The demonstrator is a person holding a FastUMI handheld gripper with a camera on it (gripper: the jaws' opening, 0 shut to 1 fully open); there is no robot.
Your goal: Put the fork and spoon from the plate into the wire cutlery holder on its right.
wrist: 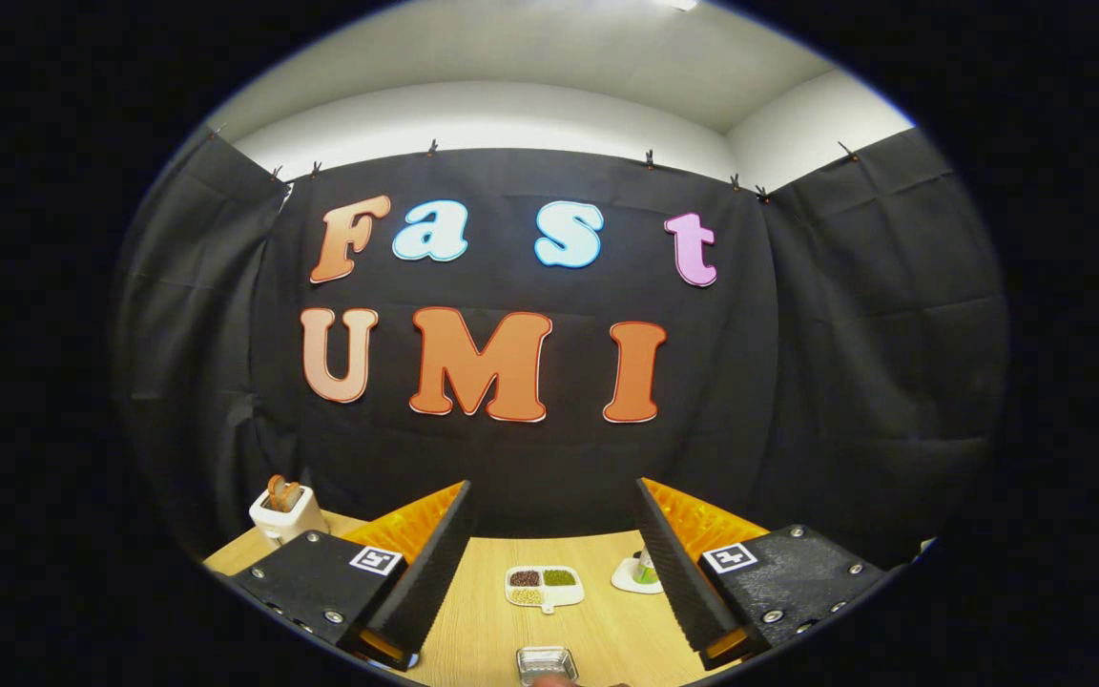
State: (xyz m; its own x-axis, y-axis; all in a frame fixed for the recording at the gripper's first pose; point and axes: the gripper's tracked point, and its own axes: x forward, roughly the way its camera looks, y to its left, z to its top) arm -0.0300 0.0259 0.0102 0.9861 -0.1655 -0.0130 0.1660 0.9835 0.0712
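Observation:
My gripper is open, its two fingers spread wide and raised above a wooden table, with nothing between them. It points at the booth's back wall rather than down at the table. Low between the fingers, at the table's near side, sits a small grey rectangular container with a shiny rim; I cannot tell whether it is made of wire. Something small and blurred pokes in just below it.
Beyond the fingers a white divided dish holds dark, green and pale grains. A small white saucer with a green item sits to its right, partly behind the right finger. A white toaster with bread stands at the far left.

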